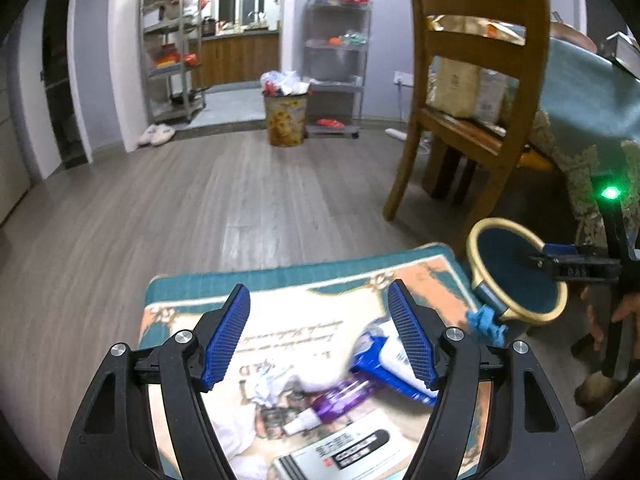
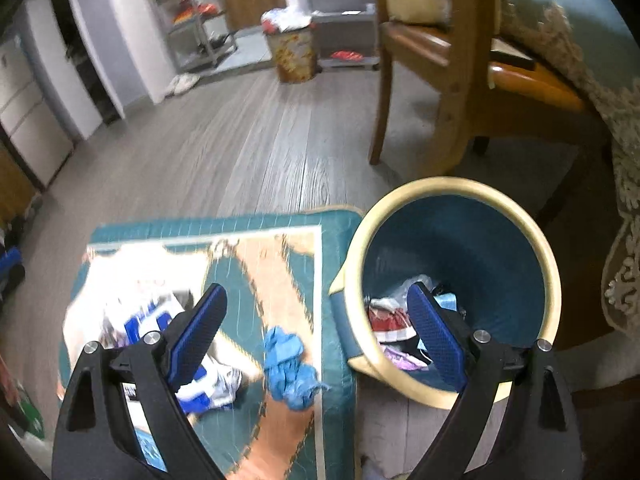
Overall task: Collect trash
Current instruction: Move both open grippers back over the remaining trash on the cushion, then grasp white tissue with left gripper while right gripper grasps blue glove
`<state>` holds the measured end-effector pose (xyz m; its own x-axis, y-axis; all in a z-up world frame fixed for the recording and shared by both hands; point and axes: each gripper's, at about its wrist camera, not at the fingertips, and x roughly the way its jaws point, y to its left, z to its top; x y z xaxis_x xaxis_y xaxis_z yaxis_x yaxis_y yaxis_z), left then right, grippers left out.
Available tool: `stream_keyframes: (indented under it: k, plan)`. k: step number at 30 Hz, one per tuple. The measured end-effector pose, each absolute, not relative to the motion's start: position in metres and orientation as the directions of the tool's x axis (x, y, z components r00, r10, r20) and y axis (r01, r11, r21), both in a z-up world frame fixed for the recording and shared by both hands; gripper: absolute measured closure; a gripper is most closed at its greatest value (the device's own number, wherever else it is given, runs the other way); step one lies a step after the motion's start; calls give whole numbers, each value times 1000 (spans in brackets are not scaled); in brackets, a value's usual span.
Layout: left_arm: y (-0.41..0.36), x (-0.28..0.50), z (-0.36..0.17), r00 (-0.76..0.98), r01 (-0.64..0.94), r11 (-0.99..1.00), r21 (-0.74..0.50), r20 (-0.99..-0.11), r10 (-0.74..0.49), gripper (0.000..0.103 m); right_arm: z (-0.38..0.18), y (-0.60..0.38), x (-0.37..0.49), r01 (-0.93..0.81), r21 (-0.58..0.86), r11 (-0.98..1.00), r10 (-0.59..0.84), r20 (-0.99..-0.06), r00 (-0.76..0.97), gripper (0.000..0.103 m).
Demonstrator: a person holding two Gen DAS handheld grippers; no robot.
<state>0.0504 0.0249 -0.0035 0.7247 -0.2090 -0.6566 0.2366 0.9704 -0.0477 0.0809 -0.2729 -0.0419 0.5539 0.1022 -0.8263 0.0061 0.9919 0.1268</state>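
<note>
trash lies on the mat: a soft blue rag between the right gripper's wide-apart, empty fingers. it looks light and squashy; pinch its middle. left gripper also spread, empty.

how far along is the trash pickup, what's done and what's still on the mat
Done: the bin beside the mat already holds several scraps. In hand: nothing; the left gripper and right gripper are both open and empty. Left on the mat: a blue crumpled wad, a blue-and-white packet, a purple tube, crumpled white paper and a white box.
</note>
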Motion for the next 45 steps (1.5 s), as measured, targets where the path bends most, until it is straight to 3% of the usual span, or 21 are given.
stream_keyframes:
  k: [6, 14, 17, 29, 31, 33, 37, 38, 45]
  plan:
    - [46, 62, -36, 673, 183, 983, -31, -724, -148, 31, -65, -251, 76, -72, 42, 997, 72, -865, 497, 13]
    - [63, 82, -82, 568, 135, 989, -62, -813, -129, 31, -88, -244, 79, -93, 84, 992, 116, -896, 429, 13]
    - [55, 85, -94, 535, 168, 985, -50, -834, -133, 35, -99, -242, 82, -91, 101, 991, 129, -911, 391, 16]
    - [25, 103, -132, 400, 218, 974, -63, -904, -148, 54, -132, -235, 86, -139, 121, 983, 154, -955, 253, 64]
    - [23, 104, -133, 393, 221, 973, -64, -907, -149, 59, -133, -235, 85, -147, 118, 982, 152, -956, 252, 66]
    - [22, 104, -133, 394, 230, 971, -67, -906, -156, 69, -131, -234, 86, -151, 116, 982, 153, -954, 259, 79]
    - [20, 103, -128, 410, 245, 968, -52, -899, -152, 78, -128, -234, 87, -150, 111, 982, 149, -951, 271, 80]
    - [20, 102, -126, 418, 249, 967, -47, -896, -151, 85, -126, -234, 87, -150, 108, 983, 147, -949, 279, 81]
    - [20, 100, -102, 485, 239, 970, -50, -859, -164, 87, -105, -242, 92, -122, 149, 981, 183, -920, 346, 81]
